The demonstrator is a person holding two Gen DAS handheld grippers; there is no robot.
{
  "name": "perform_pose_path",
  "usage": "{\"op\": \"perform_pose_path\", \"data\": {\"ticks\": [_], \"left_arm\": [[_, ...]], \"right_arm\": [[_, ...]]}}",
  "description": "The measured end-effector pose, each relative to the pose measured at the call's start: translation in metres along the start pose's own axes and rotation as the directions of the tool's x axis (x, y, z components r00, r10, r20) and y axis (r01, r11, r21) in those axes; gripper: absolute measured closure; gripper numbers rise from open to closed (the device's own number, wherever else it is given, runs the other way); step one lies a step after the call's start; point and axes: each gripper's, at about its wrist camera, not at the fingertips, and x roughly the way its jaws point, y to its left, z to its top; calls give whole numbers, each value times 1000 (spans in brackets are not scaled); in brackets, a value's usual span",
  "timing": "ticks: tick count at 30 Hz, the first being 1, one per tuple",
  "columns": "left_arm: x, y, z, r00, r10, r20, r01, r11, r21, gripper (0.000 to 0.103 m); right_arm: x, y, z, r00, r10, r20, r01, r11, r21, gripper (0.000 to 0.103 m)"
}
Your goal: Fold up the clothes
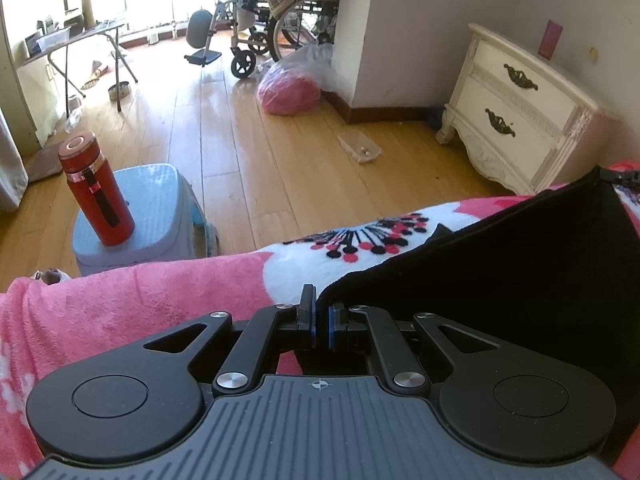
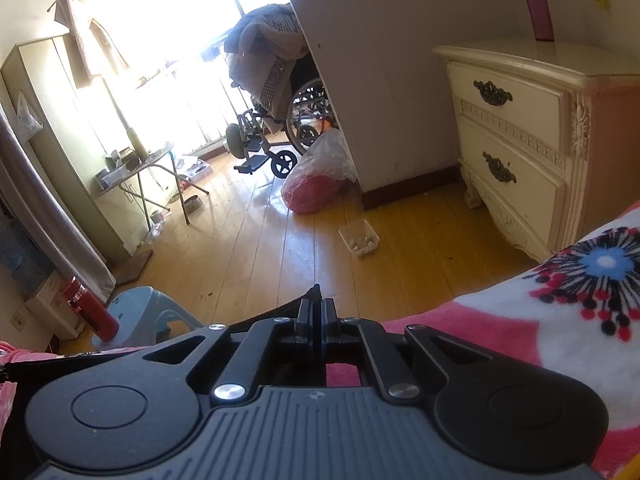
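black garment [image 1: 520,264] sits on the pink flowered blanket [image 1: 140,300], which i'll use as the landmark. left gripper [image 1: 321,316] is low over the blanket with its jaws nearly together, and the garment's near corner runs right into the gap. looks pinched between the blue pads [image 1: 311,322], though the actual contact is hidden by the fingers, so call that likely. garment spreads away to the right of that gripper, over the blanket's white flower patch. right gripper [image 2: 316,312] has its jaws fully together with a thin black edge of fabric poking out above the tips, so it's clamped on the same garment at another point along its edge. rest of the cloth trails off left of it, at the blanket's edge. my read: two corner grips keep the edge taut so it can be carried over in a fold without bunching. both tools tilt down toward the blanket, which suits laying the edge flat. fold progress: can't tell from here. off the blanket, on the floor side: red bottle [image 1: 96,190] on a blue stool [image 1: 160,208], white nightstand [image 2: 520,128] by the wall, well apart from the work.
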Motion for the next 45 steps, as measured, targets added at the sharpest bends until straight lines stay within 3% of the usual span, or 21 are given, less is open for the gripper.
{"op": "perform_pose_path", "data": {"ticks": [3,4,7,11,15,18,21,23,27,34,39,42,43,45], "left_arm": [[7,5,-1,1000,-13,-14,13,999,-35,89],[8,10,-1,1000,-15,-15,14,998,-66,77],[8,32,-3,1000,-22,-4,20,977,-214,60],[1,50,-6,998,-53,18,56,929,-365,56],[-15,51,-8,999,3,41,13,923,-385,55],[-35,50,-10,998,8,68,19,919,-394,54],[-56,41,-14,997,-15,74,42,928,-371,53],[-68,30,-20,997,-30,65,50,941,-335,53],[-84,4,-42,997,-81,5,79,961,-266,52],[-91,-26,-112,975,-177,-133,137,954,-268,52],[-95,-32,-145,972,-184,-143,141,953,-268,52],[-97,-41,-155,980,-161,-119,136,972,-191,55],[-96,-44,-155,982,-147,-115,130,981,-143,61],[-95,-52,-155,986,-123,-113,119,992,-43,63]], "right_arm": [[12,-5,-3,999,-14,-48,15,1000,24,100],[16,-7,-4,998,-18,-65,21,999,33,98],[17,-16,-4,997,-35,-64,41,995,94,92],[13,-27,-3,997,-62,-50,70,982,178,89],[-8,-32,-3,996,-88,-35,93,973,210,88],[-35,-30,-8,996,-82,-31,87,973,214,88],[-64,-28,-14,997,-73,-27,77,972,220,87],[-86,-25,-23,998,-53,-33,59,970,235,79],[-117,-22,-44,996,-23,-81,44,961,272,72],[-163,-13,-104,982,6,-189,60,939,339,68],[-190,-18,-143,979,4,-205,84,904,420,68],[-196,-26,-151,982,6,-187,81,888,452,68],[-195,-27,-151,984,13,-178,69,890,450,68],[-192,-26,-148,985,23,-170,47,918,393,68]]}}
